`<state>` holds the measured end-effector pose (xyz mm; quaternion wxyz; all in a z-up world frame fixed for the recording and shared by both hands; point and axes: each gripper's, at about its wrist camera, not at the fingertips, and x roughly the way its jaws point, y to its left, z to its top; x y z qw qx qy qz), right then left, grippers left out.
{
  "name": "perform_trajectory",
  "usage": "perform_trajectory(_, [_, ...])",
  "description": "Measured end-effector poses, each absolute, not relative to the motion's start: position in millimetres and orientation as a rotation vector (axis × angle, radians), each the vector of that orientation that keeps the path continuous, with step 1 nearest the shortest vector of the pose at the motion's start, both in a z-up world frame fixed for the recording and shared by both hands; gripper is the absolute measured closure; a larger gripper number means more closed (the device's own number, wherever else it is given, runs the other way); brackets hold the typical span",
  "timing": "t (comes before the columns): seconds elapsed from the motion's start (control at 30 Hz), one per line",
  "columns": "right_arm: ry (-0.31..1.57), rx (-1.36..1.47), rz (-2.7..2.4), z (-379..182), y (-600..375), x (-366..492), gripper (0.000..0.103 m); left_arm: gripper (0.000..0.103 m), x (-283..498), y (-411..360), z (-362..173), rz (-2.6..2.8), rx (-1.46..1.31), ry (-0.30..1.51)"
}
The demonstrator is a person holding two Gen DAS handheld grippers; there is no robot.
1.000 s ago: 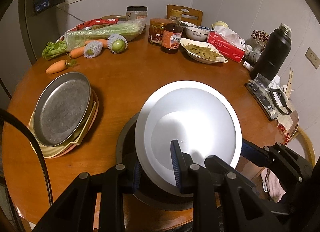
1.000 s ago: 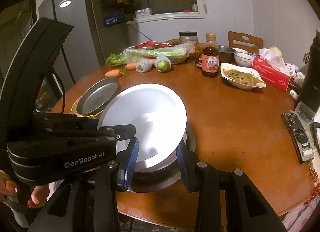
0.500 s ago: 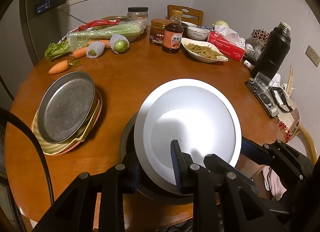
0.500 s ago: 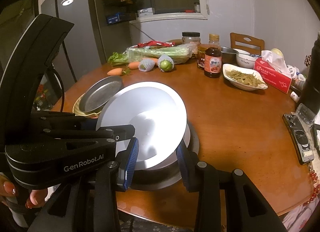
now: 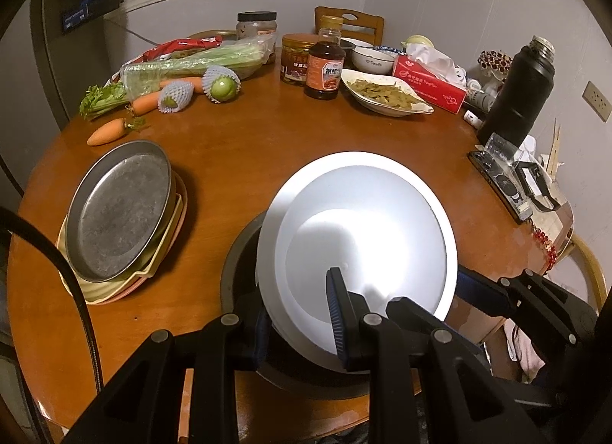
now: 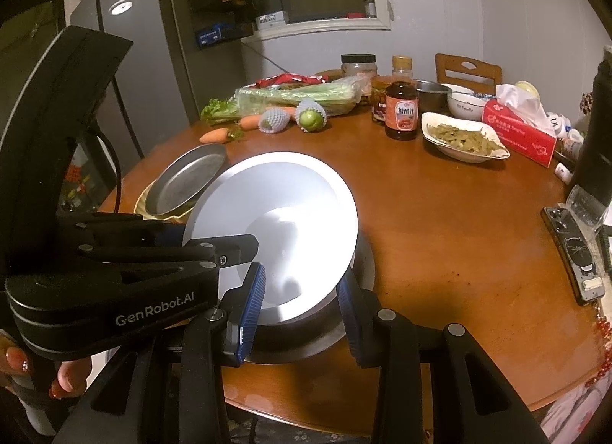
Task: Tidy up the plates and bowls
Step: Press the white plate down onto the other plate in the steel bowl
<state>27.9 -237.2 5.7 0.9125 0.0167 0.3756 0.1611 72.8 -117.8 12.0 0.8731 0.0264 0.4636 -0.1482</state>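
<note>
White plate unmoved; left tool body reads "GenRobot.AI".

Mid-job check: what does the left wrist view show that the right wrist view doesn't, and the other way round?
Only the left wrist view: the full black flask, a wall socket, and the yellow and pink plates stacked under the metal tray.

Only the right wrist view: the refrigerator and painted fingernails on the left hand-held gripper.

Both: the white plate clamped at its near rim, tilted over a dark bowl, plus vegetables, sauce bottle and tissue box.
</note>
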Motion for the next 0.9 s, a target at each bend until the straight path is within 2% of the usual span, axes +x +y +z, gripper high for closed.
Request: perform_trajectory(0.9, [0.783,0.049,0.334,0.7,-240.3,31.6,0.062,0.072,76.9,-121.9,8.7,-0.334,0.074,0.979])
